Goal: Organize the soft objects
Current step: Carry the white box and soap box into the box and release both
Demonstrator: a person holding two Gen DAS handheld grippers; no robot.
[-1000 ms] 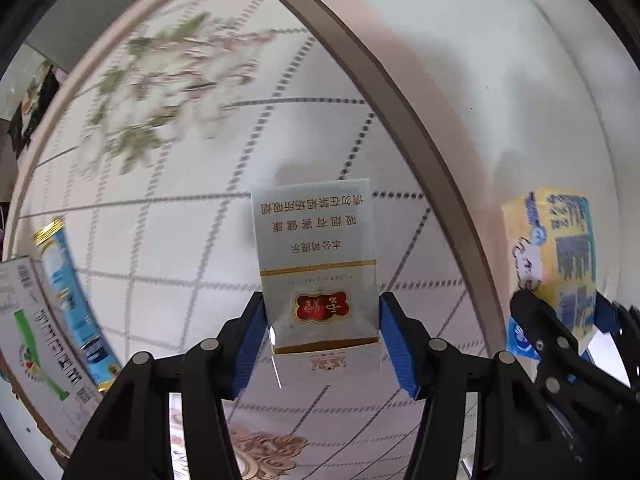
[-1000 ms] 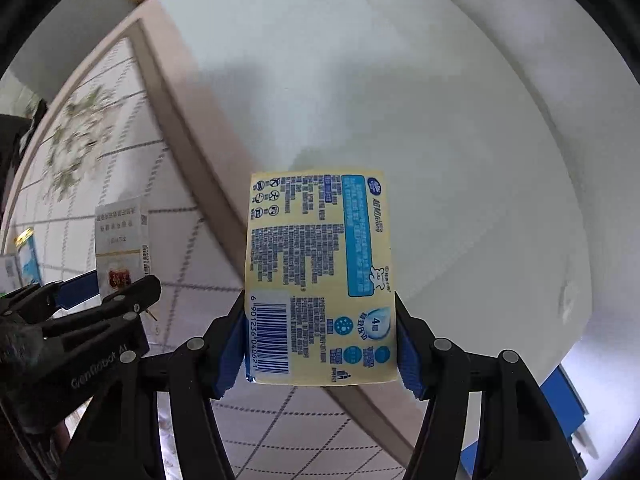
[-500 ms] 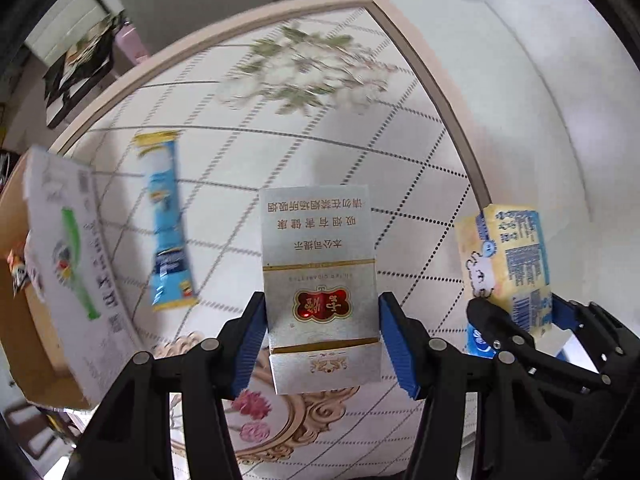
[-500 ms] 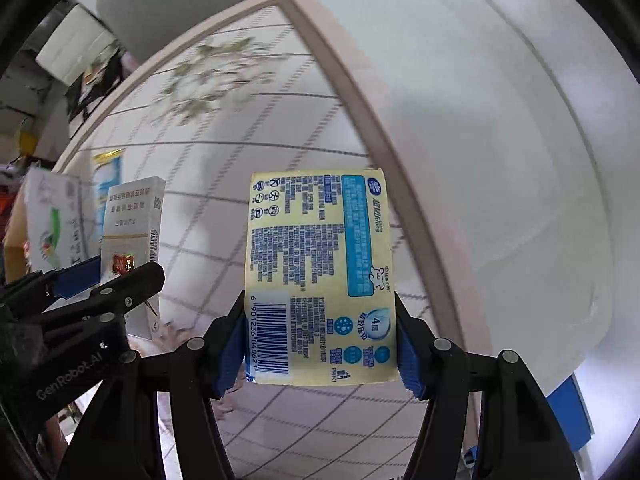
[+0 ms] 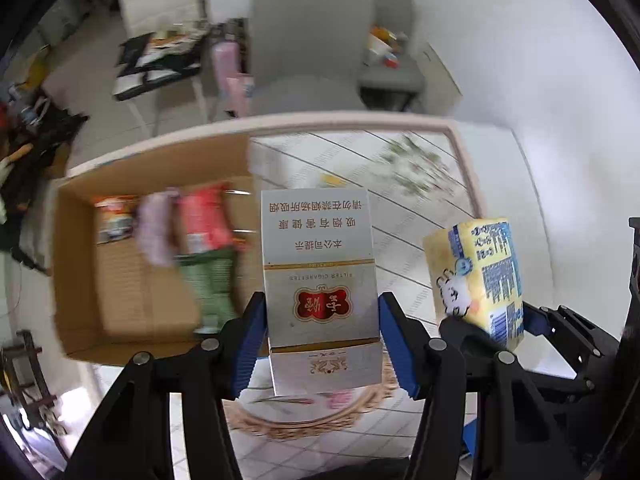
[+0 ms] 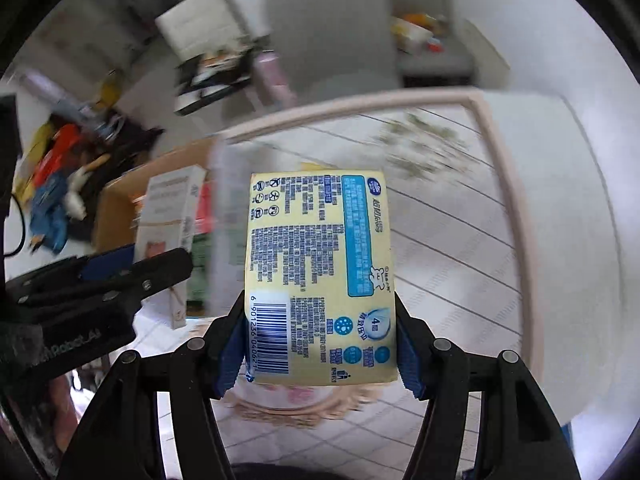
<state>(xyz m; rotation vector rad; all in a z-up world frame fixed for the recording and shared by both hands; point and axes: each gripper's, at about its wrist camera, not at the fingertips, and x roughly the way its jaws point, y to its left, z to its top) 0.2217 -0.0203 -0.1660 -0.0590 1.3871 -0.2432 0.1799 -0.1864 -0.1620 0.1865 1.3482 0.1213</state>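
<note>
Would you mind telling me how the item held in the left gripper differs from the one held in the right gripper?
The cigarette pack is a stiff silver-white box with gold bands and a red emblem; the tissue pack is a pale yellow soft wrapper with blue print and a barcode. The cigarette pack looks narrower between the left gripper's pads than the tissue pack does in the right gripper. Both are rectangular, clamped at the lower end and held above the table.
</note>
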